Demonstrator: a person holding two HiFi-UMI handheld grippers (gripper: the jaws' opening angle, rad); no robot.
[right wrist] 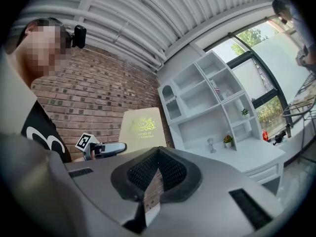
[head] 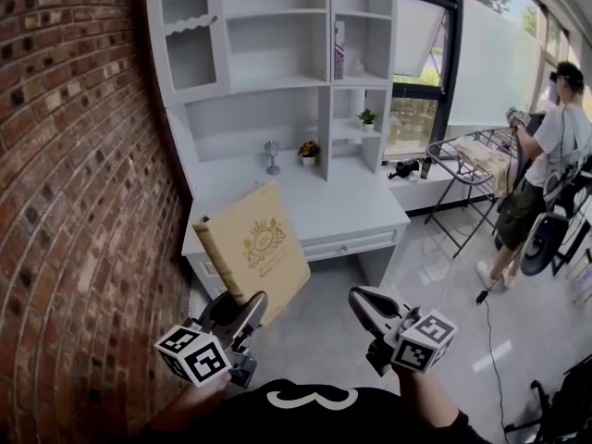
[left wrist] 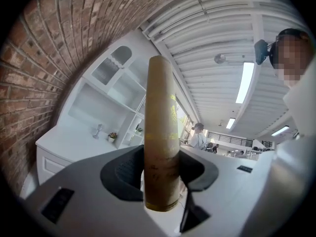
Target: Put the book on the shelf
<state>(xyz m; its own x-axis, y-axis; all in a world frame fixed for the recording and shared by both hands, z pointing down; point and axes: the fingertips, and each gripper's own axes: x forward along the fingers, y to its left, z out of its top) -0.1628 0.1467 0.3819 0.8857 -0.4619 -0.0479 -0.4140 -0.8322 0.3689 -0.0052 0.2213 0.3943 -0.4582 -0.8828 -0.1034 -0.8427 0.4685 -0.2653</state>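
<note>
A tan book (head: 264,248) with a gold emblem on its cover stands tilted in front of the white desk (head: 356,213). My left gripper (head: 242,308) is shut on its lower edge. In the left gripper view the book's spine (left wrist: 160,127) rises straight up between the dark pads (left wrist: 126,174). My right gripper (head: 365,302) hangs to the right of the book, apart from it, shut with nothing in it. The right gripper view shows the book's cover (right wrist: 140,130) and the left gripper (right wrist: 116,147) below it. The white shelf unit (head: 277,54) rises behind the desk.
A brick wall (head: 74,174) runs along the left. On the desk stand a goblet (head: 272,155) and a small flower pot (head: 309,152); another plant (head: 367,117) sits in a side cubby. A person (head: 546,146) stands by a drying rack (head: 472,160) at right. A cable (head: 488,331) lies on the floor.
</note>
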